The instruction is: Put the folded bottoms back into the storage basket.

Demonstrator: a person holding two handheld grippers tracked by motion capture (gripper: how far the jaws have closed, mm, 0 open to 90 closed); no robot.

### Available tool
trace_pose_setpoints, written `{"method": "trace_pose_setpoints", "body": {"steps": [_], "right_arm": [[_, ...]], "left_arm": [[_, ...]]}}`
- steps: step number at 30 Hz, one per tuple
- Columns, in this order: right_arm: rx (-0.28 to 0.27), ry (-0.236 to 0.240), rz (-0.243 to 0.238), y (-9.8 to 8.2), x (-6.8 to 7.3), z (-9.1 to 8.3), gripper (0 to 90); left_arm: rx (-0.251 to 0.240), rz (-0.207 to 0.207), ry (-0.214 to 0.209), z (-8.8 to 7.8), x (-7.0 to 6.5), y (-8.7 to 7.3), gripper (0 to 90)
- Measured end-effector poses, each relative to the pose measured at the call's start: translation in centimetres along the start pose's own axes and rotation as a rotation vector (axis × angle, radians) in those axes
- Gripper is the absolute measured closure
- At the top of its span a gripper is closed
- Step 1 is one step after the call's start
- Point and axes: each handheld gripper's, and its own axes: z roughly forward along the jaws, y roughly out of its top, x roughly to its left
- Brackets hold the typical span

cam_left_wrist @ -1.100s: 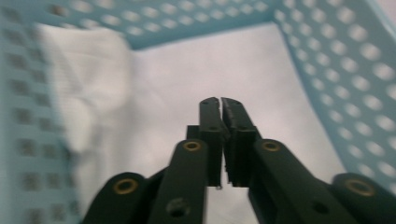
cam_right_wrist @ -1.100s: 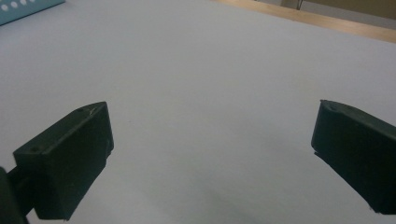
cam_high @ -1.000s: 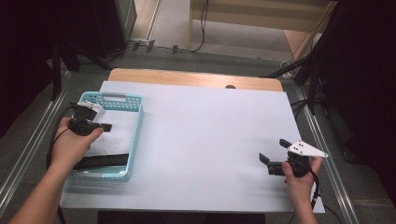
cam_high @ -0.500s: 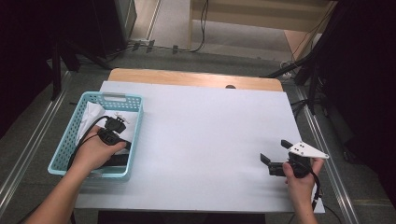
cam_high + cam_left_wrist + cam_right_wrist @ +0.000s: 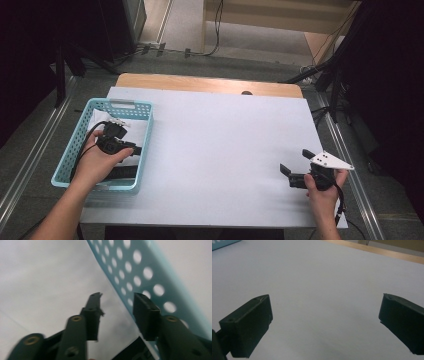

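A: Where do we find the left gripper?

B: At the left of the high view, held in a hand inside the light blue basket. In its own view, the left gripper has its jaws partly apart and nothing between them. They have just been opening.

A: Why so close to the basket's side?

B: We judge that the hand is working low in the basket. The perforated wall runs just beside one jaw, and a pale lining covers the floor beneath.

A: What is it working on?

B: Most likely the dark object lying in the basket's near end, at the lower left of the high view, just below the hand. We also see a dark shape at the bottom edge of the left gripper view, under the jaws. We cannot tell what it is, nor whether the jaws touch it.

A: And the right gripper?

B: It waits at the lower right, low over the white table cover, well apart from the basket. Its own view shows the right gripper spread wide over bare cover, holding nothing. We read that as parked, ready for when it is needed.
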Motion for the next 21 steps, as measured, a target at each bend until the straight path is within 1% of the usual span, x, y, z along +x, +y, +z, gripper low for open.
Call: {"method": "trace_pose_setpoints", "body": {"steps": [1,2,4,5,6,7,8,10,12,13,14,15,16,17,20,21], "right_arm": [[0.000,0.000,0.000,0.0,0.0,0.0,0.0],[0.001,-0.002,0.003,0.0,-0.1,-0.1,0.0],[-0.003,-0.005,0.003,0.0,-0.1,-0.1,0.0],[-0.003,-0.006,0.007,0.0,-0.1,-0.2,0.0],[-0.003,-0.006,0.007,0.0,-0.1,-0.2,0.0],[-0.007,-0.007,0.007,0.0,-0.2,-0.3,0.0],[-0.010,-0.007,0.004,0.0,-0.3,-0.4,0.0],[-0.011,-0.007,0.007,0.0,-0.3,-0.5,0.0],[-0.012,-0.011,0.011,0.1,-0.3,-0.6,0.0],[-0.015,-0.011,0.011,0.1,-0.3,-0.6,0.0],[-0.015,-0.011,0.011,0.1,-0.3,-0.6,0.0],[-0.017,-0.010,0.010,0.1,-0.4,-0.7,0.0],[-0.017,-0.010,0.010,0.1,-0.4,-0.7,0.0],[-0.020,-0.011,0.012,0.1,-0.4,-0.8,0.0],[-0.022,-0.012,0.018,0.0,-0.5,-0.9,0.0],[-0.022,-0.012,0.018,0.0,-0.5,-1.0,0.0]], "left_arm": [[-0.048,-0.016,0.008,-0.7,0.0,0.0,53.4],[-0.124,-0.028,0.013,-1.7,0.0,0.0,43.6],[-0.179,-0.029,0.013,-2.5,-0.1,-0.1,35.8],[-0.179,-0.029,0.013,-2.5,-0.1,-0.1,31.8],[-0.213,-0.027,0.014,-2.9,-0.3,-0.1,31.8],[-0.253,-0.026,0.010,-3.4,-0.6,-0.2,23.6],[-0.272,-0.020,0.004,-3.7,-0.7,-0.2,19.5],[-0.308,-0.006,-0.008,-4.0,-1.2,-0.3,8.4],[-0.340,0.005,-0.017,-4.3,-1.7,-0.4,0.0],[-0.363,0.013,-0.023,-4.5,-2.0,-0.5,0.0],[-0.363,0.013,-0.023,-4.5,-2.0,-0.5,0.0],[-0.411,0.025,-0.039,-4.7,-2.5,-0.7,0.0],[-0.411,0.025,-0.039,-4.7,-2.5,-0.7,0.0],[-0.453,0.040,-0.046,-5.0,-3.2,-0.8,0.0],[-0.478,0.066,-0.036,-5.2,-4.0,-1.1,0.0],[-0.487,0.075,-0.039,-5.2,-4.4,-1.2,0.0]]}}
